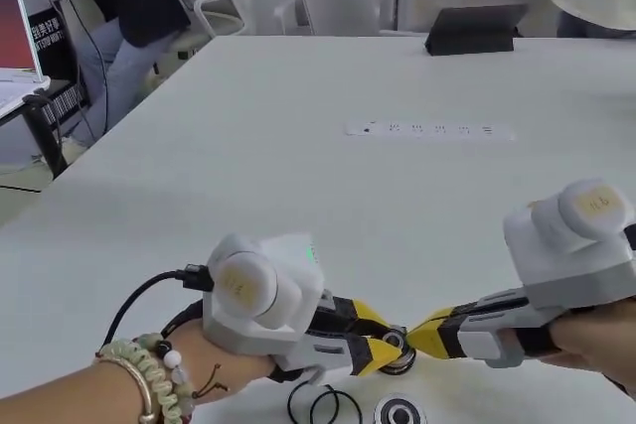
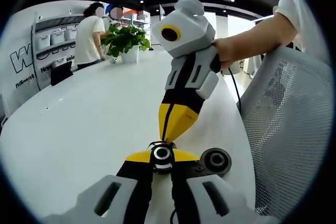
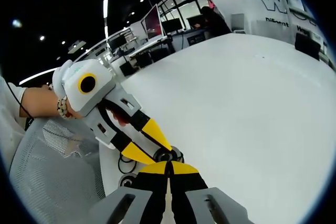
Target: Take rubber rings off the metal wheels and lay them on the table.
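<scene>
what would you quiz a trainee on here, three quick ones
1. True or false: the right tongs are wide open, well away from the left tongs.
2. What do the left tongs grip? A. a screwdriver B. a metal wheel C. a cable
3. How many loose rubber rings lie on the table in the head view?

Key:
1. False: they are shut, with the tips at the metal wheel.
2. B
3. Two, beside a second wheel.
</scene>
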A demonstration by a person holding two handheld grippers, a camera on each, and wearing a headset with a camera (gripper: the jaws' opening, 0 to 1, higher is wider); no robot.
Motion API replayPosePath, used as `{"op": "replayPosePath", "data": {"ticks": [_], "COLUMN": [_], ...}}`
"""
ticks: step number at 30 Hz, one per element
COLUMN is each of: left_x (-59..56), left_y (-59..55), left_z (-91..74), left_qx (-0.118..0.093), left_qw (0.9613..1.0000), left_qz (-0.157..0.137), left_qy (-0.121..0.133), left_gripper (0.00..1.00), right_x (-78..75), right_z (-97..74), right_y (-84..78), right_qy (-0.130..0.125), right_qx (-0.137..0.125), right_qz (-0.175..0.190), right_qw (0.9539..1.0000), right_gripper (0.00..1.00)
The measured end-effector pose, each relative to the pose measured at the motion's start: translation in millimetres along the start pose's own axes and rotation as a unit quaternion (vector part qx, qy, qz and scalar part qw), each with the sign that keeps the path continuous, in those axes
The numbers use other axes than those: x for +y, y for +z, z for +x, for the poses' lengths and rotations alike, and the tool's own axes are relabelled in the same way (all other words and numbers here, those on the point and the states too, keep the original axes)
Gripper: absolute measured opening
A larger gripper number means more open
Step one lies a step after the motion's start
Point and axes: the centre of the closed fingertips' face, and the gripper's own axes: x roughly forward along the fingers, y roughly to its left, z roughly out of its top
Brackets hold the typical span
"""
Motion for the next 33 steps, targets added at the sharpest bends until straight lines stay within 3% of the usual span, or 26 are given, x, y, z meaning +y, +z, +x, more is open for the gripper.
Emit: {"op": "replayPosePath", "data": {"ticks": [13,15,19,28,33], "left_x": [-0.2,-0.1,0.0,0.9,1.7], "left_y": [-0.2,-0.2,-0.3,-0.1,0.0], "left_z": [-0.1,0.0,0.1,0.5,0.9], "left_qx": [-0.001,-0.002,-0.001,0.001,0.005], "left_qw": [1.0000,1.0000,1.0000,0.9999,0.9999], "left_qz": [-0.002,-0.003,-0.003,-0.010,-0.014], "left_qy": [0.000,0.000,0.001,0.004,0.006], "left_gripper": [0.07,0.07,0.07,0.07,0.07], "right_x": [9.1,16.4,7.7,2.1,-1.9], "right_z": [3.6,3.2,2.6,4.5,4.1], "right_y": [4.7,13.8,9.4,2.6,2.4], "right_qy": [0.011,0.033,0.007,-0.008,-0.015], "right_qx": [-0.004,-0.031,-0.014,0.002,-0.002], "right_qz": [-0.022,-0.004,-0.022,-0.015,-0.011], "right_qw": [0.9997,0.9990,0.9996,0.9998,0.9998], "right_gripper": [0.00,0.00,0.00,0.00,0.00]}}
